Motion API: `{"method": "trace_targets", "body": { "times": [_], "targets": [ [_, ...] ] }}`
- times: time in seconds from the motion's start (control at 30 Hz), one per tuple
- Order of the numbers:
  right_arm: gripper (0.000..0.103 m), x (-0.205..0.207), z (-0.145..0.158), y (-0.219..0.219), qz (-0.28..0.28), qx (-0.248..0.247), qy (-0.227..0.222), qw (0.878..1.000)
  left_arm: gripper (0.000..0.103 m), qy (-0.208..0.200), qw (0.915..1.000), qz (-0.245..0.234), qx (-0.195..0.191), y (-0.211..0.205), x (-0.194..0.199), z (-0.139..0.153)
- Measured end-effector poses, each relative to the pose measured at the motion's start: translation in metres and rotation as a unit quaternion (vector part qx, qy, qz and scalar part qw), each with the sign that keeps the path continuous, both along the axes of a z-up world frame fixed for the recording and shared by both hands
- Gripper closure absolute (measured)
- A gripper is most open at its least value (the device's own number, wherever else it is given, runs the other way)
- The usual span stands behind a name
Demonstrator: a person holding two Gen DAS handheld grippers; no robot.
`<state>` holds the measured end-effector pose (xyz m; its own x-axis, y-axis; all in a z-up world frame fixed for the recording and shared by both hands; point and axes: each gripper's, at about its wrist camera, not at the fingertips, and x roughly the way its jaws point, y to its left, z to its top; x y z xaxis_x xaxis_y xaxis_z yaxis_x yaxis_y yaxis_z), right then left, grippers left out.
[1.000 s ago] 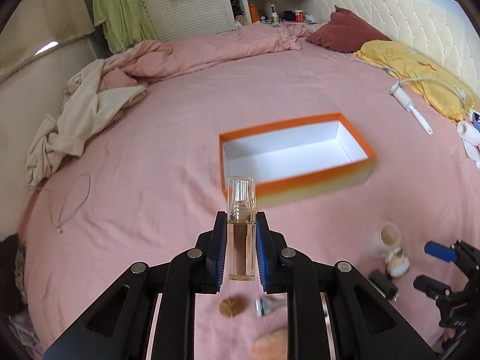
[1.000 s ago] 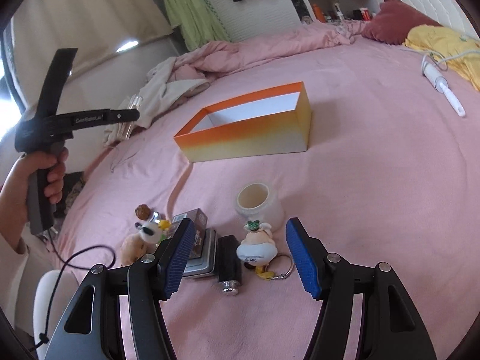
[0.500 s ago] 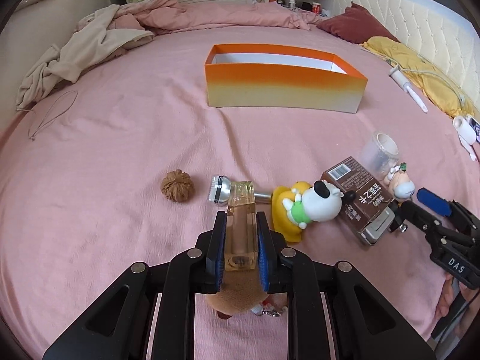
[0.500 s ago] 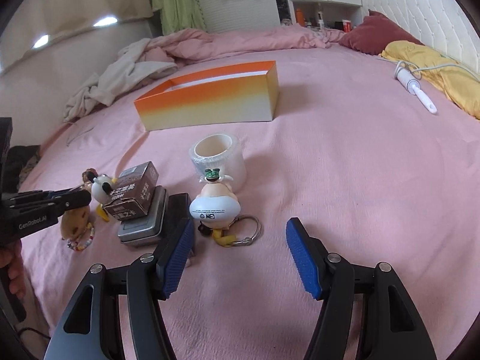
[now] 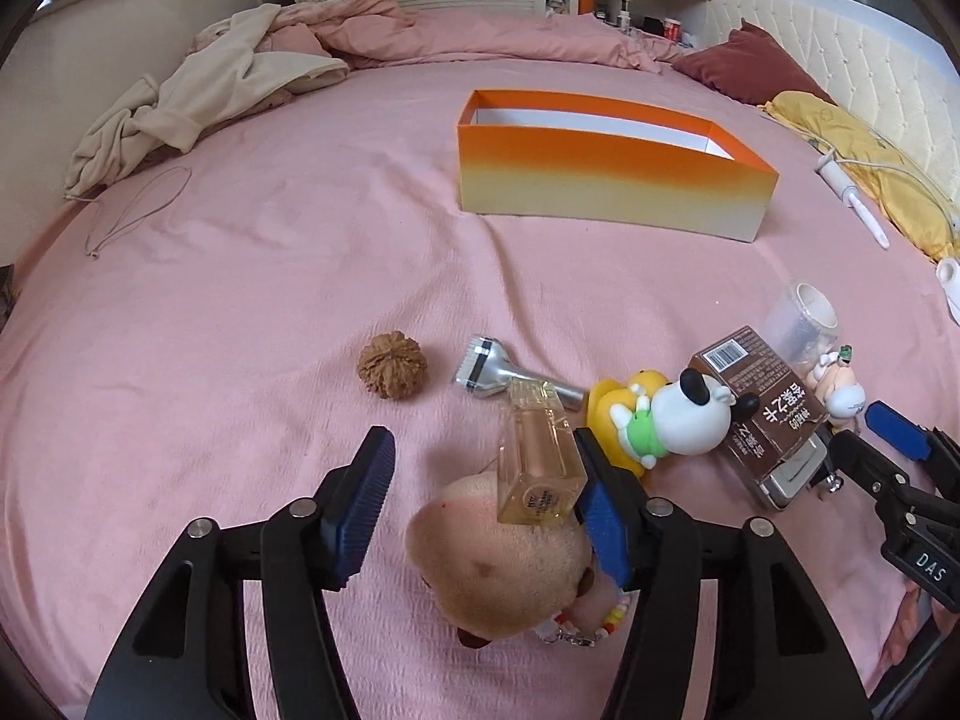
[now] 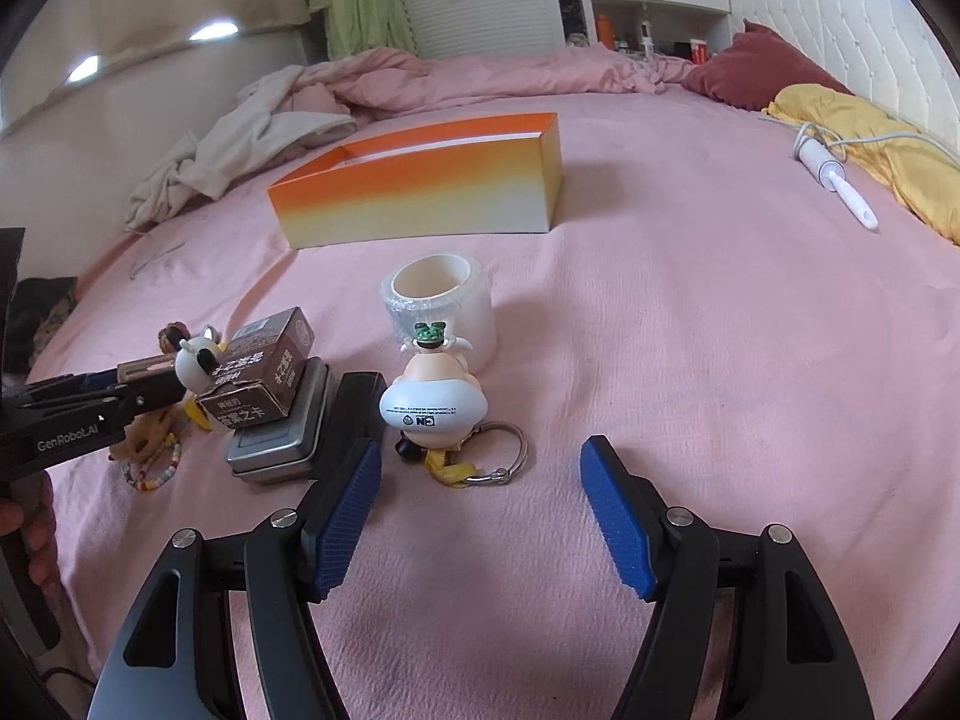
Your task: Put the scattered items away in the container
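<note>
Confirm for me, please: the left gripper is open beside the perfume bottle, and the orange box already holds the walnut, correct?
Not quite. The walnut lies on the pink bedspread, well short of the orange box, as the left wrist view shows. The rest holds: the left gripper is open beside the perfume bottle.

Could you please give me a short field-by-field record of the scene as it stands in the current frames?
container: orange box, open top, nothing visible inside
left gripper: open, perfume bottle lying tilted against one finger, on a plush toy
right gripper: open, behind the figurine keychain
loose items: walnut, silver tool, dog figurine, brown carton on a metal tin, tape roll
surface: pink bed
</note>
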<state>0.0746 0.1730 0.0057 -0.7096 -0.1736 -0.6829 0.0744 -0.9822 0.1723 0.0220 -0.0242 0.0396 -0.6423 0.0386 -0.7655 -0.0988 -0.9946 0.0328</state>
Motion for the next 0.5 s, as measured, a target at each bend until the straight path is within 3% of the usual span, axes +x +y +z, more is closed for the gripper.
{"method": "trace_targets", "body": {
  "times": [0.2,0.33,0.4,0.5],
  "targets": [
    [0.034,0.0,0.001,-0.002,0.0,0.0,0.0,1.0,0.029,0.071,0.9973,0.015,0.012,-0.01,0.018,0.022],
    [0.034,0.002,0.002,-0.004,0.0,0.004,0.002,1.0,0.024,0.097,0.9944,0.038,0.02,-0.028,0.024,0.028],
    [0.034,0.003,0.004,-0.006,0.002,0.009,0.004,1.0,0.024,0.089,0.994,0.059,0.021,-0.039,0.021,0.025],
    [0.034,0.013,0.007,-0.011,0.009,0.03,0.012,0.999,0.024,0.04,0.9928,0.11,0.026,-0.059,0.008,0.01]
  ]
}}
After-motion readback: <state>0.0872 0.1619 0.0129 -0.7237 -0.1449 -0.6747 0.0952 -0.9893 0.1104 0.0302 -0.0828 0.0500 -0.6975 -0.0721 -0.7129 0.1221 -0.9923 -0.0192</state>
